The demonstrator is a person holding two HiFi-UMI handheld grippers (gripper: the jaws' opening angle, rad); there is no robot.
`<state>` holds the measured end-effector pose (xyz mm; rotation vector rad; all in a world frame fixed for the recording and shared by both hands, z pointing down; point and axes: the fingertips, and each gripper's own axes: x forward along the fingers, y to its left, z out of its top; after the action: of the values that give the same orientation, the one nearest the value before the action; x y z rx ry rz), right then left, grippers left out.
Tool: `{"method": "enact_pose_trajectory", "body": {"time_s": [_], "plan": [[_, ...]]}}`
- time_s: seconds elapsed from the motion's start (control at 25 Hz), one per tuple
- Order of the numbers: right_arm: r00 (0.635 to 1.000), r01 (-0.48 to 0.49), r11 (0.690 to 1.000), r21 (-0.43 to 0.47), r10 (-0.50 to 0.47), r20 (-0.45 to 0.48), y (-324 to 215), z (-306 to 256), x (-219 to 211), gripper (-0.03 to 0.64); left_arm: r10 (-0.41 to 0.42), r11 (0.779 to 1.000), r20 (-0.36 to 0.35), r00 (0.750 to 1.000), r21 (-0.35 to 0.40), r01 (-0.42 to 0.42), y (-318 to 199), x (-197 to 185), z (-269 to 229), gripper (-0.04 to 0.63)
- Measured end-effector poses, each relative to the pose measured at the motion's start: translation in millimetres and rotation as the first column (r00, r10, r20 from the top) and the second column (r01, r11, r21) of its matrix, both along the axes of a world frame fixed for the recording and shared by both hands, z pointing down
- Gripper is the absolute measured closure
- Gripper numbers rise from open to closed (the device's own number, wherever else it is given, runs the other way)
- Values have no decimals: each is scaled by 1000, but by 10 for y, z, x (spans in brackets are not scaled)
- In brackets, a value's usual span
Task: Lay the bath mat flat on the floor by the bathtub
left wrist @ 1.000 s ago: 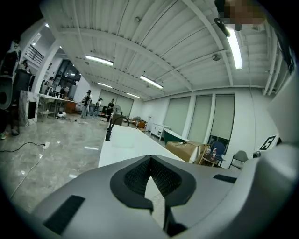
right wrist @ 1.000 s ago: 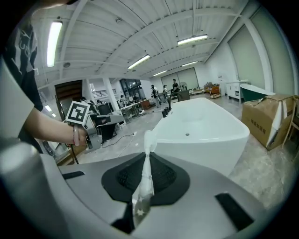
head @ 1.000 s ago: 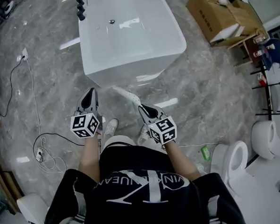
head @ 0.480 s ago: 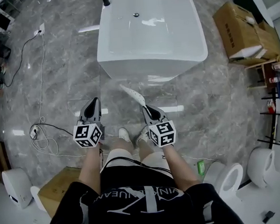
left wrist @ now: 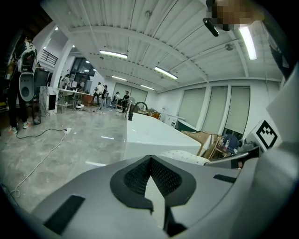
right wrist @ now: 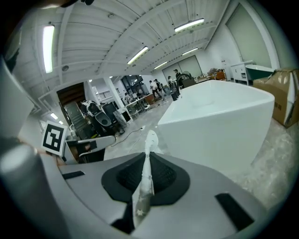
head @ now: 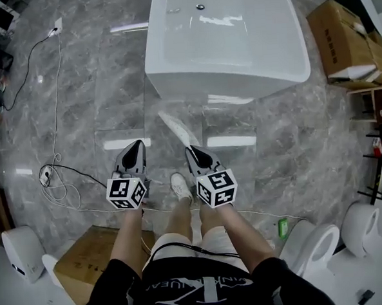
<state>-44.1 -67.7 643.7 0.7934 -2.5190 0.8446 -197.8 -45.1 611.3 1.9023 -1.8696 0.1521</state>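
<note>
I stand on the grey marbled stone floor facing the near end of the white freestanding bathtub. Both my bare forearms reach forward and down from bent elbows. They run roughly side by side, with my legs and one white shoe showing between them.

My right gripper points ahead and slightly inward toward the tub, its marker cube close to my wrist. Its jaws are clenched on the pale, dotted bath mat. In the right gripper view the mat is a thin edge pinched between the dark pads and rising past the jaw tips. From the head view it is a narrow whitish strip running from those tips toward the tub. It stops short of the tub's near wall, over the bare floor between me and the tub. It is not spread flat, and I cannot tell whether its far end touches the floor.

My left gripper is level with the right one and apart from it, aimed the same way. Its jaws are drawn together at the tips. Between the pads only a pale wedge shows, and the mat's dotted surface lies off to its right, outside its jaws.

A white cable trails across the floor to my left. A brown cardboard box stands beyond the tub on my right.
</note>
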Motion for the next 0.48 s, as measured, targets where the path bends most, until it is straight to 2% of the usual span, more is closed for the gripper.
{"method": "enact_pose_trajectory", "body": {"time_s": [0.16,0.32,0.4,0.48], "plan": [[993,-52,997,-59,58,107,3,80,-324,577,-2,1000,22,1000,1,2,26,-154,190,581],[973,-117,986,-122,138,186,-213,277,-410,577,-18,1000,40,999,8,17,-16,-285,306,581],[959,-177,972,-157,206,196,-410,539,-326,577,-12,1000,43,999,5,11,-53,-293,409,581],[952,-230,958,-173,258,164,-610,898,-197,577,3,1000,46,999,3,-3,-82,-279,524,581]]}}
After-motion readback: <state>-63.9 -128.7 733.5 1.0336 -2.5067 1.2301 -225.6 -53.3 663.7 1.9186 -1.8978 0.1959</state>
